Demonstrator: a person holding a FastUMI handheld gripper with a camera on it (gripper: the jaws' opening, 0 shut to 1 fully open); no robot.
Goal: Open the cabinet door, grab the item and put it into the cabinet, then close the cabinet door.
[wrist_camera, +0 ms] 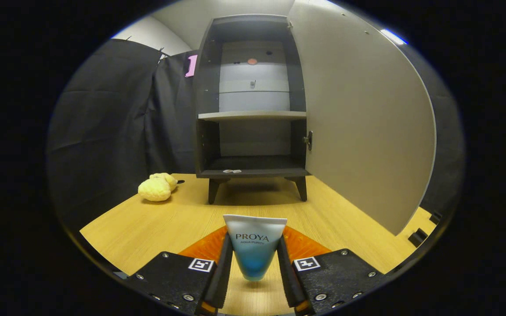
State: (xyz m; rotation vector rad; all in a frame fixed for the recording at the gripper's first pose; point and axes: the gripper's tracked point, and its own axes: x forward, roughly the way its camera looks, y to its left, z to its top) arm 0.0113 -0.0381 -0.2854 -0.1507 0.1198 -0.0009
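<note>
A white-to-blue cosmetic tube [254,248] stands between my two fingers, crimped end up, and both pads press on its sides. My gripper [254,263] is shut on the tube and holds it a little above the wooden table [156,224], where its shadow shows below. Straight ahead stands the dark cabinet [253,101] on short legs. Its door [363,118] is swung wide open to the right. Inside, a light middle shelf [253,115] splits it in two, and the bottom shelf [253,169] holds only a small scrap near its front edge.
A yellow plush toy [156,188] lies on the table left of the cabinet's legs. An orange mat [299,245] lies under the fingers. The open door's edge reaches far forward on the right side. Black cloth walls the booth on the left.
</note>
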